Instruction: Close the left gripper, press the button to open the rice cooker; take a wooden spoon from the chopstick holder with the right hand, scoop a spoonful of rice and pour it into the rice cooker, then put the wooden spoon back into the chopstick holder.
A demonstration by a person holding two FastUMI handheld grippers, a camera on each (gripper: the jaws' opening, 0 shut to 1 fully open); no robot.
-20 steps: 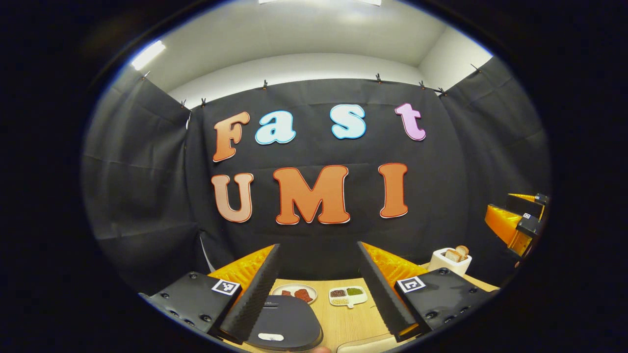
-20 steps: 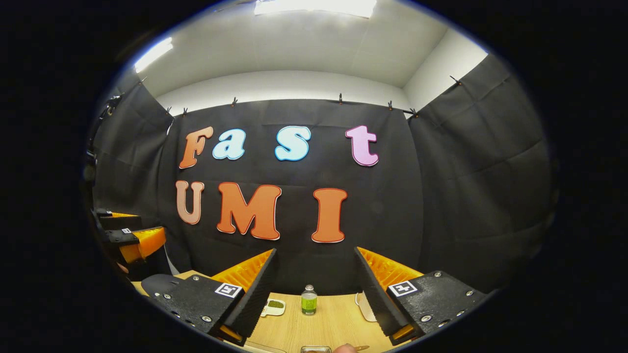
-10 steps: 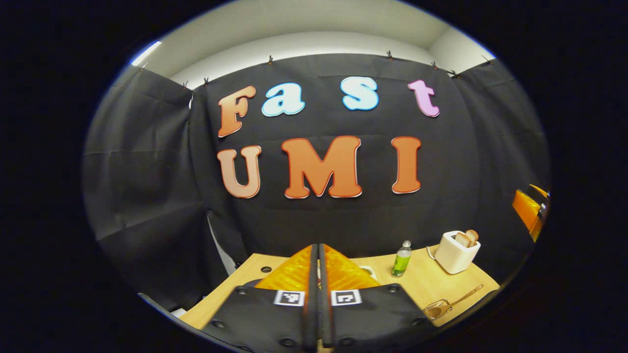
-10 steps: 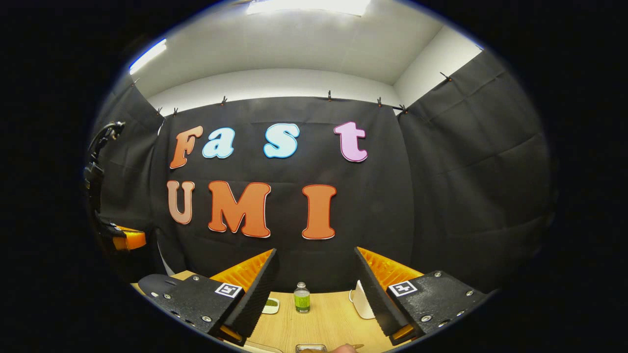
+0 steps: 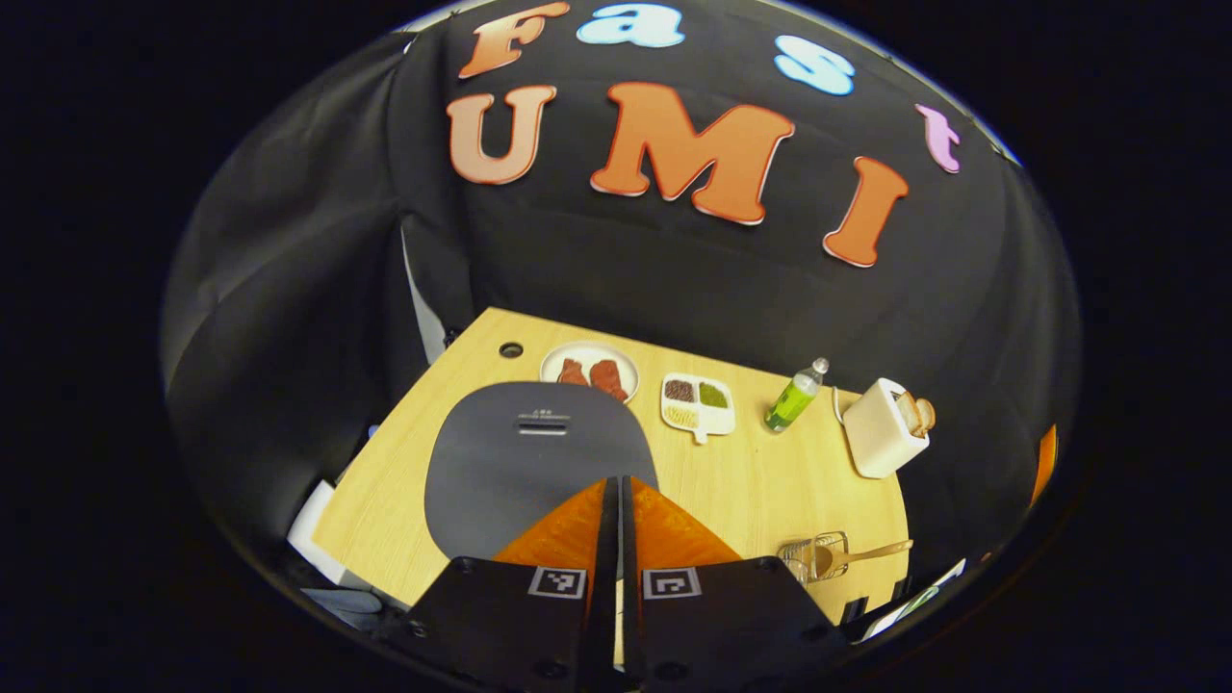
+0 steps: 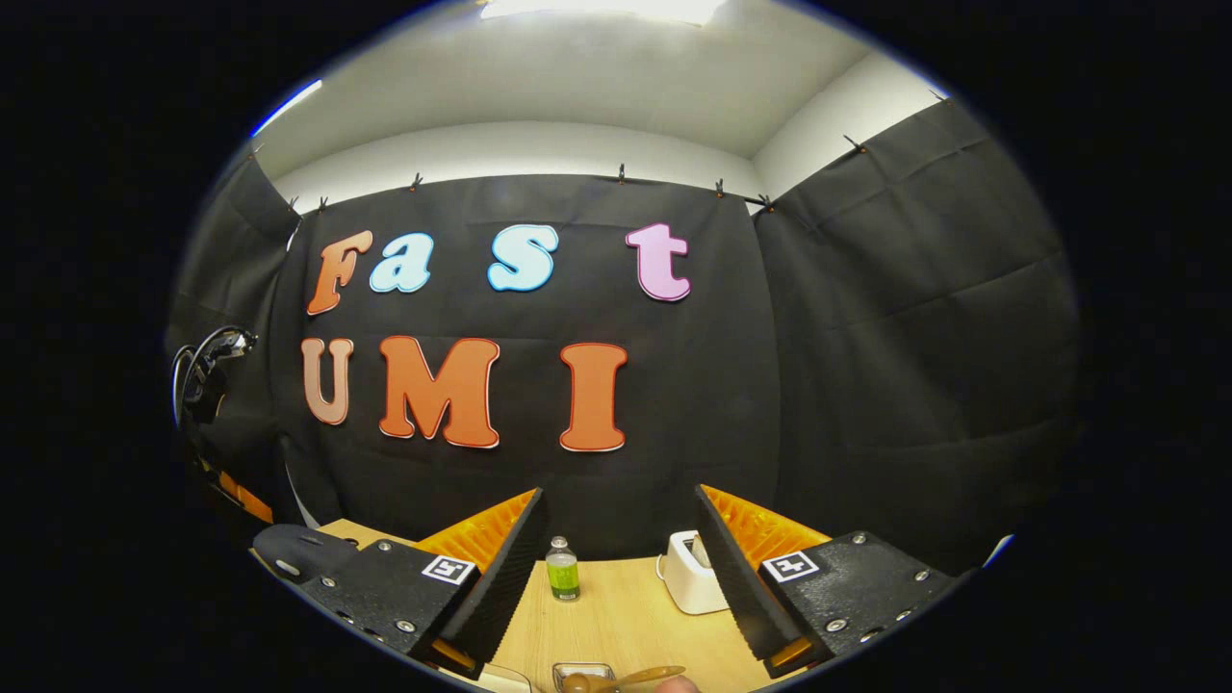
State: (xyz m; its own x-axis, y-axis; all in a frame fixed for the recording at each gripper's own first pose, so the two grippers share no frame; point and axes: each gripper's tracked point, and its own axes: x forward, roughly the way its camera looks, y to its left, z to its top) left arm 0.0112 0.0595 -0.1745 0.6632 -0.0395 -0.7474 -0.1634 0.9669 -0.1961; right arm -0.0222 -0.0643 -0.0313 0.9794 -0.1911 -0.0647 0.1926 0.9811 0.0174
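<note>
Fingers of left gripper (image 5: pixel 612 510) pressed together, empty, poised above rice cooker (image 5: pixel 539 457). Button not identifiable; front edge hidden at 6 o'clock. Tips to be lowered squarely, pressed firmly. Right gripper (image 6: pixel 616 539) fingers spread, empty. Wooden spoon (image 5: pixel 857 554) in chopstick holder (image 5: pixel 804 558), 4 o'clock on table (image 5: pixel 760 481).

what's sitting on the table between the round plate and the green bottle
In the left gripper view, a white divided dish holding dark, green and pale fillings lies between the round plate and the green bottle.
</note>
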